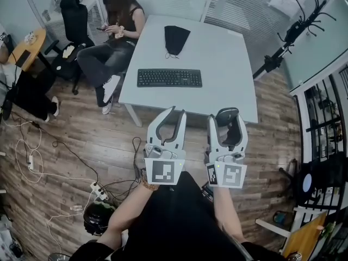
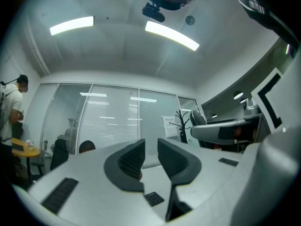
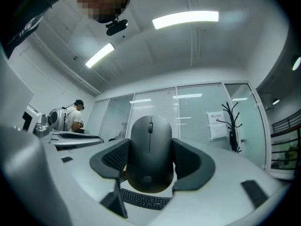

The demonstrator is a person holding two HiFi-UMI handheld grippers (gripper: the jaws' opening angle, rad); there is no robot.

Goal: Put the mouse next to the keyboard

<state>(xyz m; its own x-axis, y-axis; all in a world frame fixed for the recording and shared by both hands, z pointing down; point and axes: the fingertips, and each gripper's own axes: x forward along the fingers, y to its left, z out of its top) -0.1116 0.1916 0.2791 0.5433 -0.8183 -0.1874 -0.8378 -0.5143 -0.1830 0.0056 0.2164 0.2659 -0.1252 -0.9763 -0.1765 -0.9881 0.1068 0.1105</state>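
- Your right gripper point(image 1: 227, 122) has its jaws clenched on the mouse point(image 3: 150, 152). One ribbed pad presses on each of its flanks, and its wheel end stands up above the jaw tips.
- In the head view the mouse sits over the near edge of the table point(image 1: 228, 58), close to the near right corner.
- The keyboard point(image 1: 169, 78) lies flat on the table, to the left of the mouse and further in. It is well apart from both grippers, with its long side roughly along the near edge.
- Your left gripper point(image 1: 178, 112) holds nothing. Its jaws stand only narrowly apart, just short of the near table edge, below the keyboard's right end.
- Bare tabletop stretches from the keyboard's right end to the right edge of the table.
- A black cloth item point(image 1: 175, 38) lies beyond the keyboard, near the far edge.
- A seated person point(image 1: 117, 31) is at the table's left side, and cables point(image 1: 32, 156) trail over the wooden floor on your left.
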